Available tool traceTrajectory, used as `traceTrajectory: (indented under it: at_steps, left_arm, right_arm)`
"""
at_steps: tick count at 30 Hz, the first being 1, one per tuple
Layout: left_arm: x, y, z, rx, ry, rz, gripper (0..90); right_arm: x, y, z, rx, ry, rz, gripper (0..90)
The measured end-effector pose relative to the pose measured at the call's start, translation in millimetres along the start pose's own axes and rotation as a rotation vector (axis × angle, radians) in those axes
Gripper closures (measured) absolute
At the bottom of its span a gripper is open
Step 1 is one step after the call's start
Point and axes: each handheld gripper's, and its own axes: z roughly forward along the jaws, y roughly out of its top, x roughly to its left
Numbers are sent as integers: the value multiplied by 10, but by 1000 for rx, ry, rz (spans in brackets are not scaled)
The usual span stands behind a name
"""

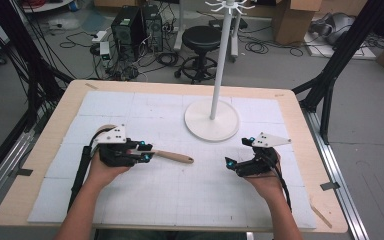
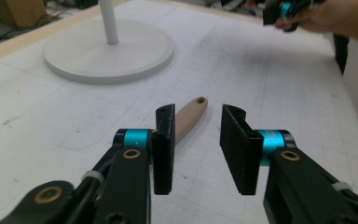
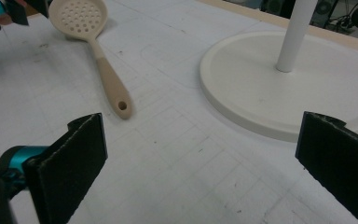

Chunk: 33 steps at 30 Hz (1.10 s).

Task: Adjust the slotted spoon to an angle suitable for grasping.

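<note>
The skimmer (image 3: 89,42) is left flat on the counter (image 1: 45,150), released by the parted left tool (image 2: 196,144), while the right tool (image 3: 200,168) is held wide.

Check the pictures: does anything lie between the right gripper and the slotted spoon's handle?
Nothing visible does. Only bare white mat lies between the right gripper, its jaws wide open, and the slotted spoon. The stand base sits off to one side.

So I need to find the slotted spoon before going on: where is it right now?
The slotted spoon lies flat on the white mat, left of the stand's round base in the high view, its handle end just beyond the open left gripper.
</note>
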Motion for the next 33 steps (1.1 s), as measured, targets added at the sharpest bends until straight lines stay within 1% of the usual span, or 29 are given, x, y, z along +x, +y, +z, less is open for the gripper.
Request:
traceTrajectory:
  at_steps: [1,2,4,6,7,8,10,12,13,18,20,21,23,24,25,26,27,28,30,33]
  left_arm:
    - [30,-10,-85,-35,22,-18,599]
    - [30,-10,-85,-35,22,-18,573]
    - [57,-20,-147,-66,35,-31,531]
    - [79,-28,-199,-80,39,-33,495]
    - [79,-28,-199,-80,39,-33,481]
    - [82,-28,-219,-87,51,-31,466]
    - [82,-28,-225,-96,52,-33,433]
    - [83,-25,-236,-105,48,-31,417]
    - [74,-22,-245,-110,40,-25,377]
    - [71,-19,-284,-123,38,-24,331]
    - [71,-20,-301,-125,45,-26,285]
    - [68,-24,-313,-123,59,-34,258]
    - [71,-23,-321,-122,62,-33,201]
    - [74,-23,-327,-130,70,-34,201]
    - [77,-21,-343,-146,74,-37,143]
    - [73,-23,-347,-158,73,-31,123]
    - [73,-23,-347,-158,73,-31,106]
    - [59,-26,-357,-172,76,-19,87]
    - [54,-29,-372,-183,75,-14,73]
    - [57,-30,-392,-204,62,-6,66]
  right_arm:
    - [0,1,-3,-1,3,6,7]
    - [-1,0,-4,-2,1,6,7]
    - [0,0,-4,-1,3,8,7]
    - [1,0,-4,-2,2,6,7]
    - [1,0,-4,-2,2,6,7]
    - [0,1,-7,-4,-1,3,7]
    - [-1,2,-10,-8,-1,5,7]
    - [1,3,-11,-8,0,9,7]
    - [0,4,-11,-8,0,9,7]
    - [-14,8,-14,-19,-4,10,7]
    - [-37,8,-13,-26,-7,16,7]
    - [-53,5,-6,-32,-6,32,7]
    - [-70,1,4,-35,-6,34,7]
    - [-70,1,4,-35,-6,34,7]
    - [-75,-1,7,-31,-4,33,7]
    - [-76,-1,7,-32,-2,33,7]
    - [-75,0,4,-32,-3,35,7]
    - [-74,1,0,-34,-7,36,7]
    - [-77,4,-4,-37,-8,33,7]
    - [-84,2,-1,-37,-10,38,7]
